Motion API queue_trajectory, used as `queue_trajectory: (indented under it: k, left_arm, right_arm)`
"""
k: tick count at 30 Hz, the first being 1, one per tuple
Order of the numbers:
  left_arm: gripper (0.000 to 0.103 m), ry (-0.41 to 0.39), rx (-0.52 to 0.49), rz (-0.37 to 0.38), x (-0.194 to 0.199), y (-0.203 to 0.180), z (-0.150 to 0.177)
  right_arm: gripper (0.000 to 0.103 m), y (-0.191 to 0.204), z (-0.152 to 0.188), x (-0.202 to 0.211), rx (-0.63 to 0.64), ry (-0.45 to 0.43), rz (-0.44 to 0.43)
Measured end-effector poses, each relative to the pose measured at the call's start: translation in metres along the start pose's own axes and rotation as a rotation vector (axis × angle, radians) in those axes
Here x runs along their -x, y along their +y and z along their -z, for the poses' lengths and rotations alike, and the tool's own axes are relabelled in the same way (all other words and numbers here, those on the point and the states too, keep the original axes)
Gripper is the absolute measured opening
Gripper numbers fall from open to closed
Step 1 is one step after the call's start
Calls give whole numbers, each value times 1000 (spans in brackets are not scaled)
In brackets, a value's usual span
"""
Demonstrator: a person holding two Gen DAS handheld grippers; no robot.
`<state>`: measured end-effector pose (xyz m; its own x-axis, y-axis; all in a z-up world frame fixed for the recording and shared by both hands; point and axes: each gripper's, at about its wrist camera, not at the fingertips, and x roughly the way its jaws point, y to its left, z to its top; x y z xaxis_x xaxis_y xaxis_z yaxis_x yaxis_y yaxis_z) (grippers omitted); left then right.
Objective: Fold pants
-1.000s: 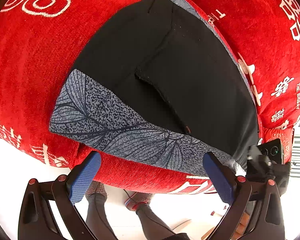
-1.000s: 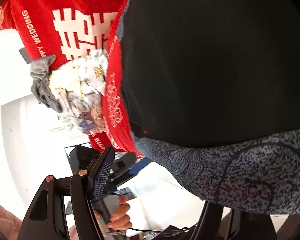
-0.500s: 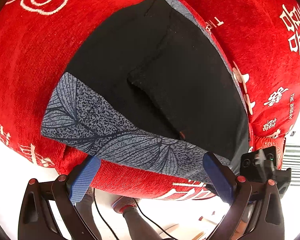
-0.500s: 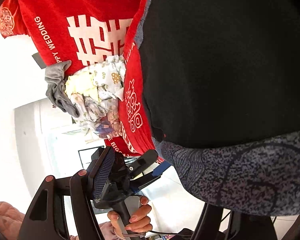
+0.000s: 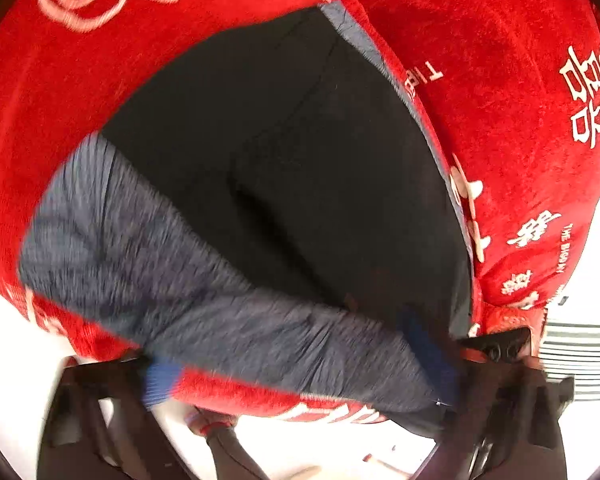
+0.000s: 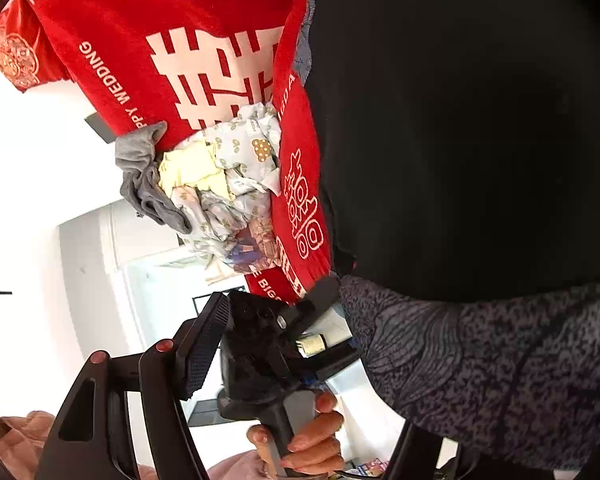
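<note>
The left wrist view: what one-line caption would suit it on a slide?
Open left gripper at the grey patterned waistband of black pants spread on a red cloth.

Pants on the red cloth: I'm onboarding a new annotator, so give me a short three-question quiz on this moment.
1. True or false: the pants are white.
2. The waistband is: A plain red, B grey patterned, C yellow.
3. Fill in: in the right wrist view, the crumpled pile of clothes lies on the ___ cloth.
Key: 1 false; 2 B; 3 red.
</note>
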<state>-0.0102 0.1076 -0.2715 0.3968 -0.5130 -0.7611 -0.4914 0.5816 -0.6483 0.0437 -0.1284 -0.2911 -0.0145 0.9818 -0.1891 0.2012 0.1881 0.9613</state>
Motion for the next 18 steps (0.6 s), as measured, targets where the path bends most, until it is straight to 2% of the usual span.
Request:
queue_trajectory:
  k: [3,5,8,12,18]
  left_arm:
    - [52,17,-32,-16,1,-7,-10]
    - [43,27,-63,-30,4,-10,-14]
    - [41,49,-94,-21,12,-13,-18]
    - [41,75,-137,-41,13,-19,-19]
    - [41,99,-154,-60,12,-23,-22]
  right_arm:
    - [74,-4,3,7,5,-2,54]
    - [74,-10,6,20,3,-25,101]
    - [74,-24,13,55,-30,-101,176]
    - [74,-37,19,94,-74,-193,225]
    - [74,-46,22,114,-114,-253,230]
